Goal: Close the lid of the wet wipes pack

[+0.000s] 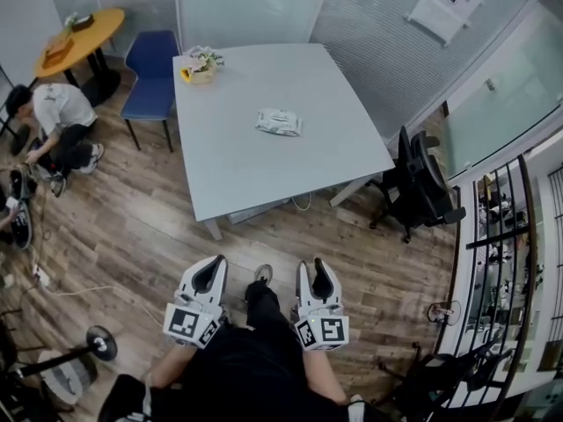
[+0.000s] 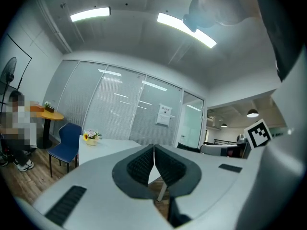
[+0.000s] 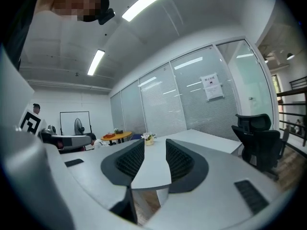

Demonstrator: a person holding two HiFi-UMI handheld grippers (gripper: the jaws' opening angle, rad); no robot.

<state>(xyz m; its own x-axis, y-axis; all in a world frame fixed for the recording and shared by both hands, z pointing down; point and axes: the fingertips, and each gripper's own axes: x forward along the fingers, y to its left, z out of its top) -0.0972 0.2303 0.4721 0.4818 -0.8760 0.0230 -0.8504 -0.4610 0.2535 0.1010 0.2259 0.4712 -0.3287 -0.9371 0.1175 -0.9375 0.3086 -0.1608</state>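
Observation:
The wet wipes pack [image 1: 278, 122] is a white soft packet lying flat near the middle of the grey-white table [image 1: 237, 156]; from here I cannot tell how its lid stands. Both grippers hang over the wood floor in front of my body, well short of the table's near edge. My left gripper [image 1: 212, 265] has its jaws together, and in the left gripper view its dark pads [image 2: 144, 164] meet with nothing between them. My right gripper [image 1: 318, 265] is open; between its fingers [image 3: 178, 159] I see only the tabletop. The pack shows in neither gripper view.
A pot of flowers [image 1: 201, 64] stands at the table's far left corner, a blue chair [image 1: 151, 73] beside it. A black office chair [image 1: 418, 187] sits right of the table. A person [image 1: 54, 121] crouches at the left by a round orange table [image 1: 81, 35]. A floor fan [image 1: 95, 345] lies near left.

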